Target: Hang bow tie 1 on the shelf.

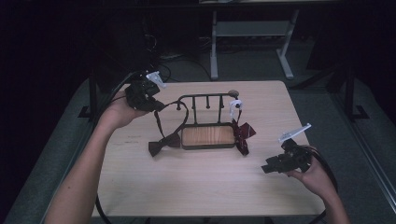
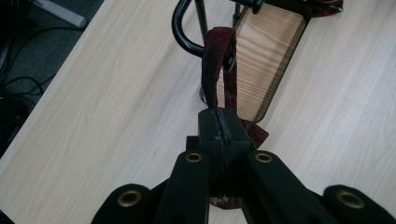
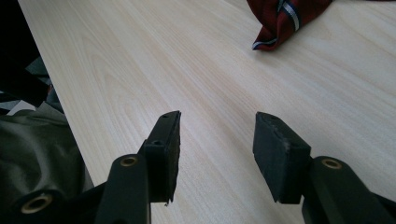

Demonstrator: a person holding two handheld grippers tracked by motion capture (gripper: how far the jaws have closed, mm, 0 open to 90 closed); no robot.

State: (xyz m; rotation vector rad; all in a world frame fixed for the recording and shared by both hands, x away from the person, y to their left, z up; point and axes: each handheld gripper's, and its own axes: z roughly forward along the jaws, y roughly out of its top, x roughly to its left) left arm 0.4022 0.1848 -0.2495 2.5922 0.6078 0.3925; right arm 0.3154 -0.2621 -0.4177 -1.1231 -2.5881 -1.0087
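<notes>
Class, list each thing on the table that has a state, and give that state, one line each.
Left tongs: shut on dark red bow tie strap.
Right tongs: open, empty.
Black metal rack with wooden base: upright.
Dark red bow tie: lying on table.
Striped red bow tie: hanging from rack.

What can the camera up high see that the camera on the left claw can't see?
The high view takes in the whole rack with its pegs, a second bow tie at its right end, the right claw standing open with nothing in it, and both arms.

The left gripper view shows, close up, the left claw shut on the dark red strap.

Both show the table, the rack's wooden base and that strap.
</notes>
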